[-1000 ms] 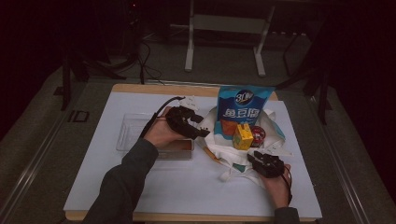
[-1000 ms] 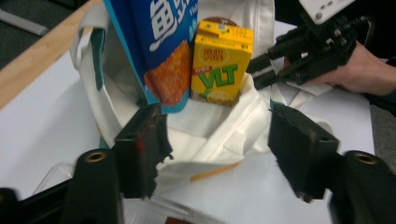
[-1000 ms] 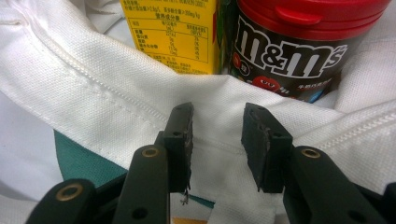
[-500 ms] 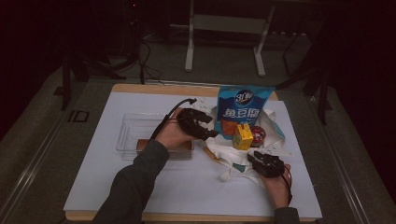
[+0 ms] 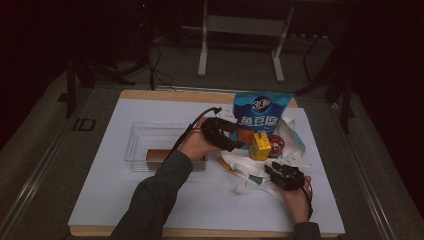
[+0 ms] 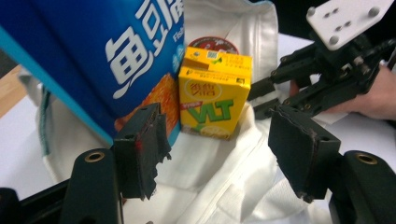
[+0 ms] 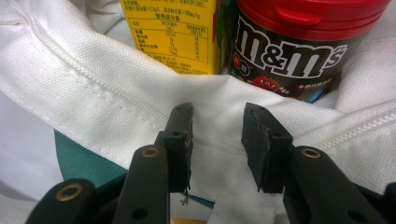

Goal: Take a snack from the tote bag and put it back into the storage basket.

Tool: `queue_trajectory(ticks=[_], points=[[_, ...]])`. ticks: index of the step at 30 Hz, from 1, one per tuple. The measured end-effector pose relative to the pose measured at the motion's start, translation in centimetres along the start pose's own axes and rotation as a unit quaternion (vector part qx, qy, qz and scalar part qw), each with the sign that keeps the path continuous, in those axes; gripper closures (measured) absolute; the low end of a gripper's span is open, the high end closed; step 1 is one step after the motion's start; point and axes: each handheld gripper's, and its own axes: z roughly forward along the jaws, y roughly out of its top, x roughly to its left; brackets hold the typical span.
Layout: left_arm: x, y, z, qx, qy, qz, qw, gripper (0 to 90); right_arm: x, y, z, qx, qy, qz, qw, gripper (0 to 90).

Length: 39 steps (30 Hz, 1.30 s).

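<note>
Table [image 5: 150, 210]: VLT carton [image 6: 215, 93] (M&M's tub [image 7: 299, 46])

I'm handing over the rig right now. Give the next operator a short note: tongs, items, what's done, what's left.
Left tongs: open, nothing held, aimed at the yellow carton.
Right tongs: pads either side of the white bag rim; grip not clear.
In the bag: carton, blue snack pouch, M&M's tub.
Clear tray holds a brown bar.
Done, it seems: the bar is out.
Left, likely: take the carton next, then the rest.
</note>
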Motion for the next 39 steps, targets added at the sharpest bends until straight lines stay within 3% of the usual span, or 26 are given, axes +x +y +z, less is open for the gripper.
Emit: queue_trajectory(ticks=[7, 13, 25, 39], points=[[0.1, 0.3, 1.0, -0.012, -0.007, -0.017, 0.9998, 33.9, 0.0, 0.0, 0.0, 0.0, 0.0, 0.001, 1.0, 63.4], [0.1, 0.4, 1.8, -0.014, -0.015, -0.016, 0.9997, 30.9, 0.0, 0.0, 0.0, 0.0, 0.001, 0.001, 1.0, 63.4], [0.2, 0.5, 3.8, -0.003, -0.005, -0.017, 0.9998, 26.6, 0.0, 0.0, 0.0, 0.0, 0.001, 0.001, 1.0, 63.4], [0.5, 0.6, 5.7, 0.014, -0.012, -0.014, 0.9997, 20.9, 0.0, 0.0, 0.0, 0.0, 0.002, 0.001, 1.0, 63.3]])
